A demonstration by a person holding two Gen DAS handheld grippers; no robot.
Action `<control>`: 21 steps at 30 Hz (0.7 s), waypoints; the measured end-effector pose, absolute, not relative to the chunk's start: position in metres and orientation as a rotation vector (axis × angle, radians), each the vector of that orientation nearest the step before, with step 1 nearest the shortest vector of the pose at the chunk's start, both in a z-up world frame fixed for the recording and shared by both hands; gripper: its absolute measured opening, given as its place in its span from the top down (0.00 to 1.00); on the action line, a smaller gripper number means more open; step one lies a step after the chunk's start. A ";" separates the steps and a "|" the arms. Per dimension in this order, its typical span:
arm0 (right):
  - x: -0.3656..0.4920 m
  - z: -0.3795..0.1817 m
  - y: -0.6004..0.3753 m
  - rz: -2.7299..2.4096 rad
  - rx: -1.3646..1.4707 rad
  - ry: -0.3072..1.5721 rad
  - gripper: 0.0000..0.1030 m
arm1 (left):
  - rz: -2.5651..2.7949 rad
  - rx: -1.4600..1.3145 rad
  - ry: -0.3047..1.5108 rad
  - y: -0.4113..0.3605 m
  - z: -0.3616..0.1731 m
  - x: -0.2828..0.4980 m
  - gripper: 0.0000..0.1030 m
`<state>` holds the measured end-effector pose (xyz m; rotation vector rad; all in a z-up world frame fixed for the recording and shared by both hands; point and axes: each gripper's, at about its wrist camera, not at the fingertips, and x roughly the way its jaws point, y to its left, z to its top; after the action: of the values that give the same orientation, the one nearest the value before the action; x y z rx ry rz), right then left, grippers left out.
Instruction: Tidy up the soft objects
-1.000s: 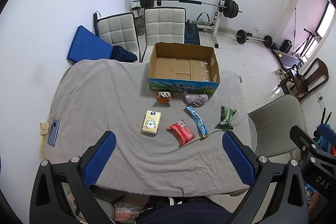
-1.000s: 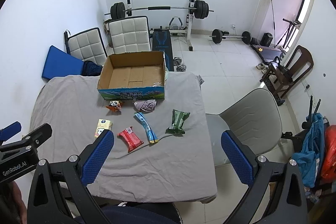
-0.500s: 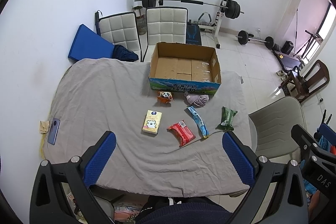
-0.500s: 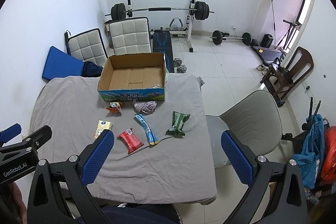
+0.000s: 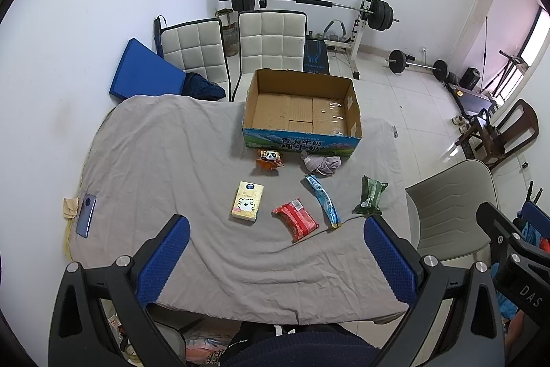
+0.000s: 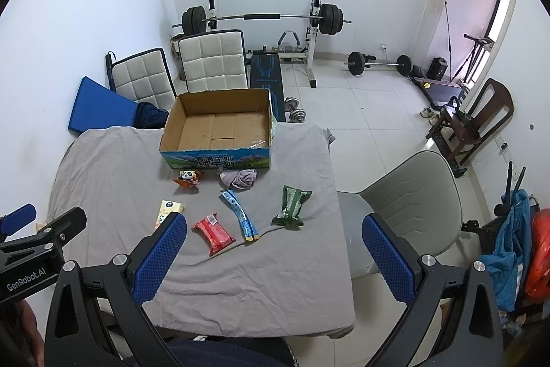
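An open cardboard box stands empty at the far side of the grey-clothed table. In front of it lie a panda packet, a crumpled grey cloth, a yellow tissue pack, a red packet, a blue stick packet and a green packet. The same items show in the right wrist view, with the red packet and green packet. My left gripper and right gripper are open, empty, held high above the table's near edge.
A phone lies at the table's left edge. A grey chair stands right of the table, two white padded chairs behind it. A barbell rack and weights stand at the back wall.
Both grippers have drifted slightly; the view has shifted a little. Nothing on the table has moved.
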<state>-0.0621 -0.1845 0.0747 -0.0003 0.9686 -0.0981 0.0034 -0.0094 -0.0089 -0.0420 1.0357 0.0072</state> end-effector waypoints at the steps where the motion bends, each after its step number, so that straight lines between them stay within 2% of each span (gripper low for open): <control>1: -0.061 0.075 -0.185 -0.097 0.001 0.970 0.00 | 0.007 -0.042 1.036 -0.009 -0.009 0.003 0.00; 8: -0.042 0.060 -0.194 -0.093 0.021 1.000 0.00 | 0.013 -0.033 1.040 -0.006 -0.025 0.021 0.00; 12: -0.013 0.030 -0.204 -0.094 0.025 1.059 0.00 | 0.061 -0.032 1.101 0.007 -0.065 0.062 0.00; 16: 0.027 -0.028 -0.211 -0.075 0.030 1.165 0.00 | 0.100 -0.047 1.191 0.026 -0.118 0.099 0.00; 21: 0.081 -0.131 -0.221 -0.095 0.021 1.310 0.00 | 0.125 -0.098 1.301 0.051 -0.201 0.139 0.00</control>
<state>0.0812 -0.2214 -0.1313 0.0206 1.3100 -0.0947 0.1395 0.0512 -0.2006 -0.0976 1.3010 0.1255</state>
